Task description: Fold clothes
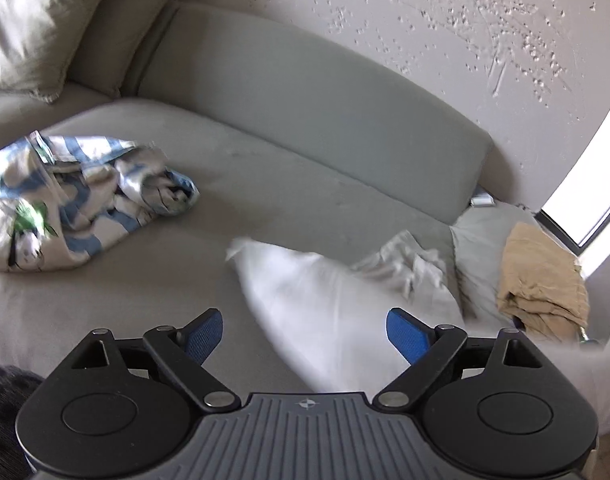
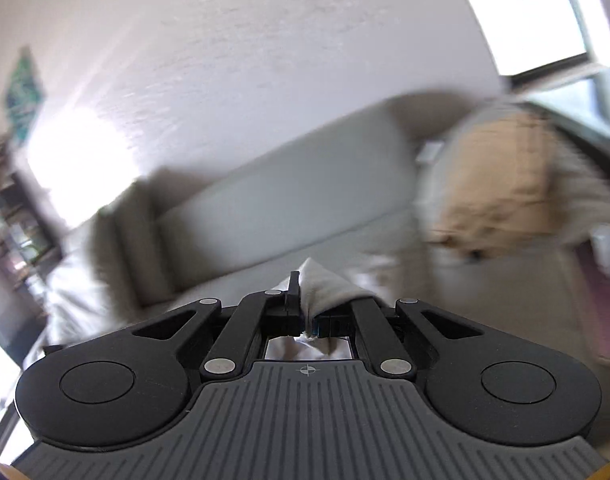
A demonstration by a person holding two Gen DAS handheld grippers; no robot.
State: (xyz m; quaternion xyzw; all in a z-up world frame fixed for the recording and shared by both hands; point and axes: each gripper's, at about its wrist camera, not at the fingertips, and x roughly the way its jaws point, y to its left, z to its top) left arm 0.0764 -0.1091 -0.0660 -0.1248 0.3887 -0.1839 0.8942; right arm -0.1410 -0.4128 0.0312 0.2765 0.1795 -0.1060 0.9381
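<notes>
1. On the far left, a pale cushion [image 1: 37, 28] leans in the corner of the grey sofa [image 1: 305, 92].
2. Left on the seat lies a crumpled cloth [image 1: 77, 200] printed in white, blue and green, well apart from everything else.
3. The left gripper [image 1: 305, 338] hovers over the near edge of the seat with its blue-padded fingers [image 1: 203, 338] spread wide and nothing pressed between them.
4. A white garment [image 1: 325, 304] stretches up off the seat just right of centre, blurred, passing in front of the left gripper's right finger; its wrinkled end rests on the seat further right.
5. The right gripper [image 2: 303, 312] has its fingers pressed together on a corner of that white garment [image 2: 325, 284], which pokes up between them.
6. At the right end of the sofa a grey pillow [image 1: 481, 248] carries a folded tan garment [image 1: 541, 276], near the window [image 1: 585, 184].
</notes>
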